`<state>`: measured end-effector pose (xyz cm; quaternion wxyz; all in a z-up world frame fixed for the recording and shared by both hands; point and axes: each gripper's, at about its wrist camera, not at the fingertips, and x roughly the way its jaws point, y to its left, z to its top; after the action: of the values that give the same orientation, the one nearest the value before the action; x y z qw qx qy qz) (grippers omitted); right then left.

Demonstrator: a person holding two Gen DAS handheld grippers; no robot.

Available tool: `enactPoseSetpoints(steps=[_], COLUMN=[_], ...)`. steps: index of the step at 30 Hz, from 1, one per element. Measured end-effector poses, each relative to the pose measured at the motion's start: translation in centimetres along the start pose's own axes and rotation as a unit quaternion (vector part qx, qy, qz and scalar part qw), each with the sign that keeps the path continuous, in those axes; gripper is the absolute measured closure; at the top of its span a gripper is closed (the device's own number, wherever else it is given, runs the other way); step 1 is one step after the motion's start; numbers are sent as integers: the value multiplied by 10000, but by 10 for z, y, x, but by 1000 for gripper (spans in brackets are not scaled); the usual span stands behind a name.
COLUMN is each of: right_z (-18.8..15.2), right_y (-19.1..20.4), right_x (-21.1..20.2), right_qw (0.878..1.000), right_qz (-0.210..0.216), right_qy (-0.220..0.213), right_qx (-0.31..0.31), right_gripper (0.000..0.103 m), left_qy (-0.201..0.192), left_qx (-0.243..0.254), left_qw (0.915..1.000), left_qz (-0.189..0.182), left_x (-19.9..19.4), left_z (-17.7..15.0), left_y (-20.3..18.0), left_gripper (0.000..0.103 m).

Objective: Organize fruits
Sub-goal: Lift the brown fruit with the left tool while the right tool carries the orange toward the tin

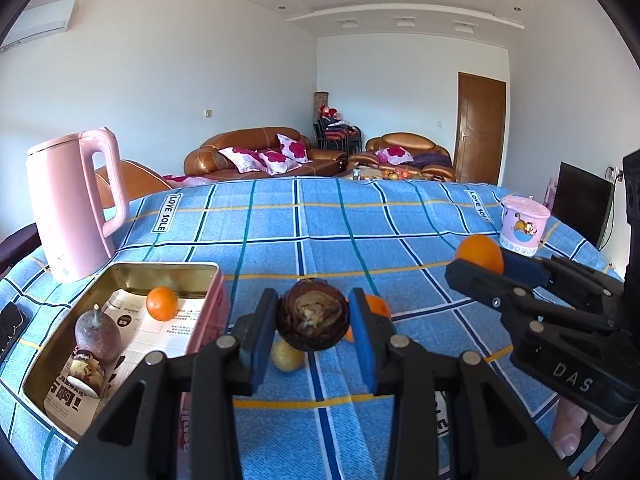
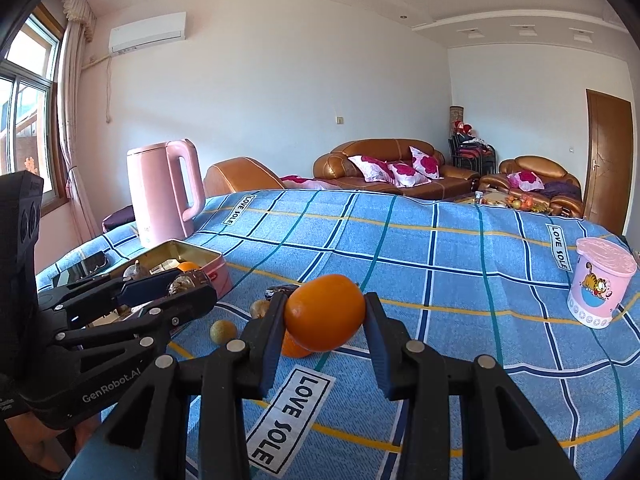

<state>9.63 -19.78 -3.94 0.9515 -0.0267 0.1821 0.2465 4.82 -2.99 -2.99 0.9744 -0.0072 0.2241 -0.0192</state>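
Note:
My left gripper (image 1: 314, 316) is shut on a dark brown round fruit (image 1: 313, 317) and holds it above the blue checked cloth, just right of the pink tin box (image 1: 120, 280). The tin holds a small orange (image 1: 161, 303), a purple passion fruit (image 1: 98, 335) and a printed packet. My right gripper (image 2: 325, 312) is shut on a large orange (image 2: 325, 312), lifted above the cloth; it shows at the right of the left wrist view (image 1: 480, 255). On the cloth lie another orange (image 1: 378, 307) and a small yellowish fruit (image 1: 287, 356). The left gripper also shows in the right wrist view (image 2: 184, 284).
A pink kettle (image 1: 76, 204) stands behind the tin at the far left. A pink cartoon cup (image 1: 522, 225) stands at the right of the table. A dark phone (image 1: 10, 330) lies at the left edge. Two small brownish fruits (image 2: 223, 331) lie near the tin.

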Motion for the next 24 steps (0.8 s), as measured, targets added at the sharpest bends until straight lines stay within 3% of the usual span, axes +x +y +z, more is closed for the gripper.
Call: enactPoseSetpoints(steps=[24], right_z=[-3], right_y=[9], right_x=[-16], right_qw=[9990], right_qz=[-125], right_qy=[-421], right_qx=[-105], right_gripper=[63], left_qy=[-564], left_qx=[24], left_qw=[9983], left_qz=[113], left_x=[-23], left_z=[-1], left_y=[-1], left_gripper=[66])
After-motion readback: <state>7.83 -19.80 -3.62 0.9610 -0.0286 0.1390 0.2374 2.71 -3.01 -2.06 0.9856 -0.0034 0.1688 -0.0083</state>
